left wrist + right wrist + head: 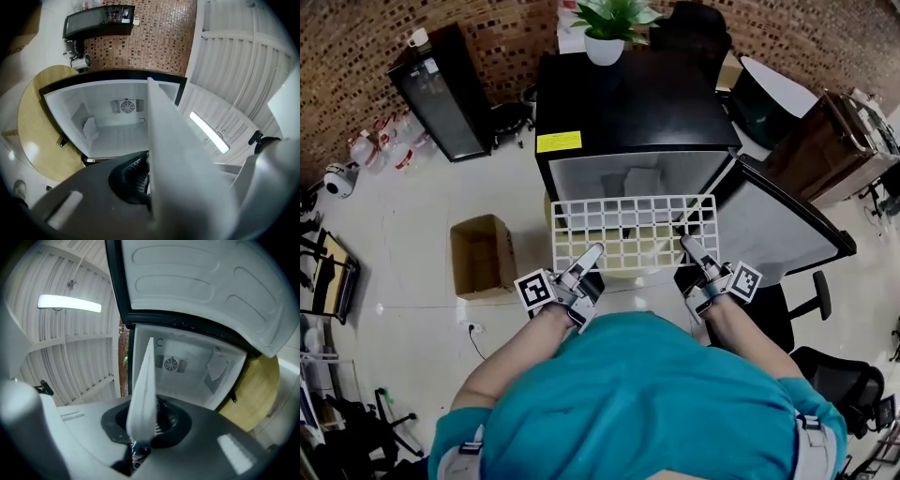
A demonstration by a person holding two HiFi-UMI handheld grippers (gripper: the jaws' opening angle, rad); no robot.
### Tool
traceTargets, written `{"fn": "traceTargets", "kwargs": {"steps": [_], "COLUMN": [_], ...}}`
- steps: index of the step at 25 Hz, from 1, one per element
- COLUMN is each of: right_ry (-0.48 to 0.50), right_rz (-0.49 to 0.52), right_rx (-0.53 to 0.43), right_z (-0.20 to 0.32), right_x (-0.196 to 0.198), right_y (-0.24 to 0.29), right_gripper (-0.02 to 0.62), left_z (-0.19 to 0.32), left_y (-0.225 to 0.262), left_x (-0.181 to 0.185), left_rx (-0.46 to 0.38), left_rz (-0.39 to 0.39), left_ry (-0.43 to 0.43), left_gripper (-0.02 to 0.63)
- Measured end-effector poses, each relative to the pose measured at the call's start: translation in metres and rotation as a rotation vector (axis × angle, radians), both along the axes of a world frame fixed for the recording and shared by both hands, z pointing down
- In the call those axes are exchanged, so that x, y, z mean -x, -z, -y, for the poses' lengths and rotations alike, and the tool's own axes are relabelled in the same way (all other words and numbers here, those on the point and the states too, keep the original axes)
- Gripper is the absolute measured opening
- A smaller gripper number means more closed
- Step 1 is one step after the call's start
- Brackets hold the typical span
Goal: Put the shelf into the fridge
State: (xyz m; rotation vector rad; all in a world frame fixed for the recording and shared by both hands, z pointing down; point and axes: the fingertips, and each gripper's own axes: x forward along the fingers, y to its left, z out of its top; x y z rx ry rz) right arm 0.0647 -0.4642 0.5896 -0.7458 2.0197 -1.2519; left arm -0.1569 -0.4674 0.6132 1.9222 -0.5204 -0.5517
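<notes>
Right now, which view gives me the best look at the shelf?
The head view: the whole white grid shelf shows, held at the open fridge, with the left gripper and right gripper clamped on its near edge. Each gripper view shows only a blurred, edge-on strip between its jaws.

white wire-grid shelf point(633, 230) hangs level, long side across, right at the mouth of the fridge point(628, 103), its far edge at the opening. the fridge is a small black box, white inside, its door point(792, 225) swung wide to the right.
</notes>
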Motion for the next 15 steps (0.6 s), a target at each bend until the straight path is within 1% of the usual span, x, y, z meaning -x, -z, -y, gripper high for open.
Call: {"fn": "traceTargets", "kwargs": {"steps": [1, 2, 4, 5, 6, 8, 10, 13, 15], "right_ry": [0.013, 0.028, 0.072, 0.098, 0.124, 0.158, 0.171, 0.166, 0.145], "right_rz": [0.013, 0.026, 0.051, 0.057, 0.058, 0.048, 0.042, 0.036, 0.052], "right_rx": [0.0, 0.002, 0.011, 0.01, 0.006, 0.009, 0.026, 0.038, 0.053], "right_z": [0.006, 0.012, 0.023, 0.027, 0.032, 0.041, 0.048, 0.051, 0.049], "right_x": [-0.006, -0.011, -0.016, -0.018, -0.02, -0.024, -0.025, -0.023, -0.02], "right_y": [-0.002, -0.004, -0.006, -0.007, -0.007, -0.011, -0.013, -0.013, -0.015], "right_gripper": [0.028, 0.029, 0.028, 0.028, 0.028, 0.028, 0.028, 0.029, 0.028], "left_z": [0.002, 0.006, 0.014, 0.015, 0.016, 0.019, 0.021, 0.024, 0.027], "left_y": [-0.011, -0.012, 0.005, 0.011, 0.015, 0.014, 0.01, 0.004, -0.002], "left_x": [-0.003, -0.007, -0.017, -0.021, -0.024, -0.029, -0.03, -0.026, -0.022], "left_rx": [0.077, 0.088, -0.017, -0.045, -0.054, -0.04, -0.006, 0.019, 0.045], "left_rz": [0.038, 0.052, 0.03, 0.017, 0.006, -0.003, -0.006, -0.007, 0.007], "left_ry": [0.031, 0.049, 0.06, 0.071, 0.084, 0.114, 0.139, 0.143, 0.134], "left_gripper": [0.032, 0.032, 0.032, 0.032, 0.032, 0.032, 0.032, 0.032, 0.032]}}
